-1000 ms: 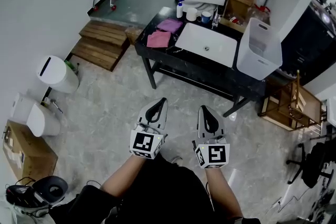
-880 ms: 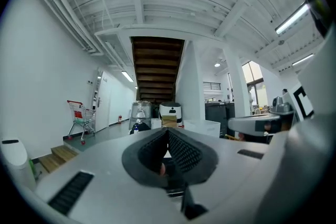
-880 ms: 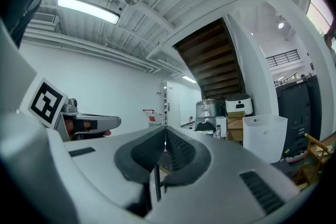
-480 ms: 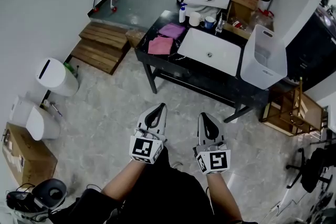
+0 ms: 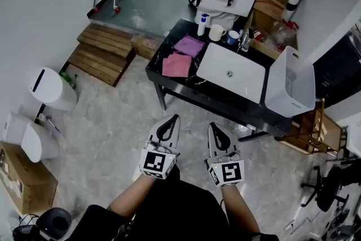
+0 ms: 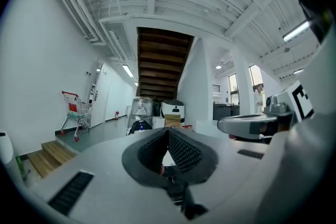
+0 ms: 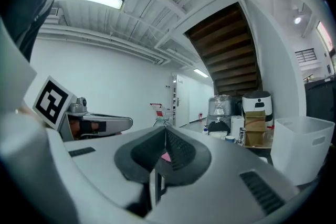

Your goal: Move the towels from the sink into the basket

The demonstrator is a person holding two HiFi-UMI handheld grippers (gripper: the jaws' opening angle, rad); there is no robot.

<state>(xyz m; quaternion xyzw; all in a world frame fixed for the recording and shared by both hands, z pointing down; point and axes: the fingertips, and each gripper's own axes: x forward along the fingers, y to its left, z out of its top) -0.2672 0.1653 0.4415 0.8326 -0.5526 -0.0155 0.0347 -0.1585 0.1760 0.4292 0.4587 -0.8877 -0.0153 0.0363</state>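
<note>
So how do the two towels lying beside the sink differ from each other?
Colour: the purple towel is lilac, while the pink towel is a rosy pink. Place: the purple towel lies farther back, near the bottle; the pink towel lies nearer the counter's front edge. Both lie flat on the black counter, left of the sink and not in it.

- Two folded cloth towels: pink towel (image 5: 177, 65), purple towel (image 5: 190, 45)
- One white rectangular sink (image 5: 248, 77)
- One tall white plastic basket (image 5: 280, 96)
- Two cups: white cup (image 5: 217, 33), blue cup (image 5: 233, 37)
</note>
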